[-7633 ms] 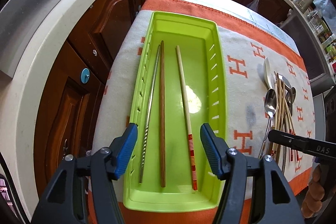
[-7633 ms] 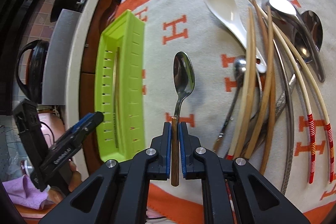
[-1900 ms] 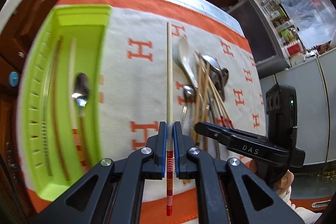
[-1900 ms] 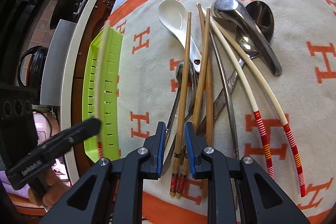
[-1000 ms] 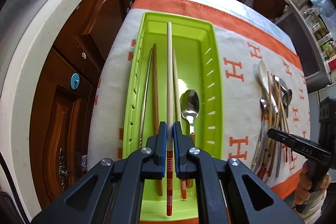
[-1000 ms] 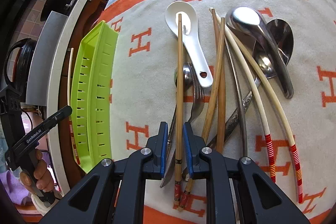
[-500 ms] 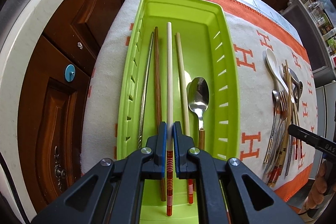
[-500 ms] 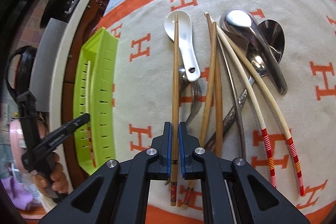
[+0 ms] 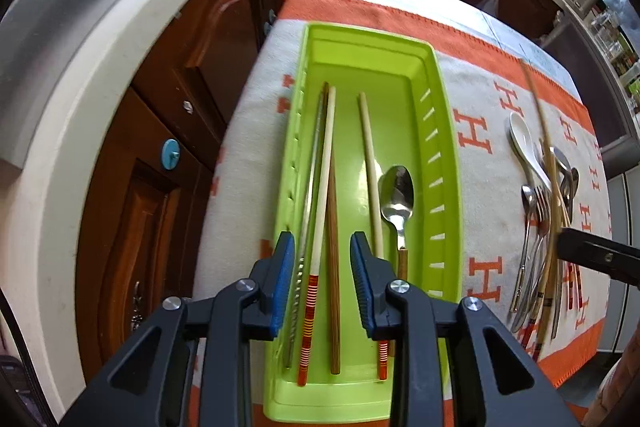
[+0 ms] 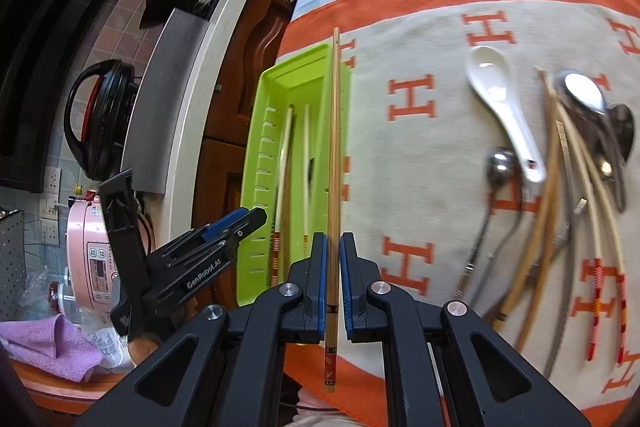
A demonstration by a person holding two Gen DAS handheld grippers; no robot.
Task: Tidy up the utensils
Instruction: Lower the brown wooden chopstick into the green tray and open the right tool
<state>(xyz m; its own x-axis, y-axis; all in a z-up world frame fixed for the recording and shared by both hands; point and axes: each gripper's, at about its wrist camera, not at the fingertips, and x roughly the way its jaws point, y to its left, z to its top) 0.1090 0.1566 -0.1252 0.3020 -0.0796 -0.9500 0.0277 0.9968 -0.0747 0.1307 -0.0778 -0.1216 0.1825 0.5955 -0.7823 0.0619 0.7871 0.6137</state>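
"GenRobot.AI" is printed on the left gripper (image 10: 224,227), and orange "H" letters pattern the cloth (image 10: 420,187). The left gripper (image 9: 322,263) has its jaws spread wide, holding nothing, above the green tray (image 9: 440,107), where a red-banded chopstick (image 9: 320,211) lies beside a brown chopstick (image 9: 333,227). The right gripper (image 10: 333,267) clamps a bamboo chopstick (image 10: 334,147) near its printed end; that print is unreadable. The utensil pile (image 10: 560,187) on the cloth is blurred.

Four chopsticks (image 9: 322,183), spoon (image 9: 397,203) in green tray (image 9: 444,131).
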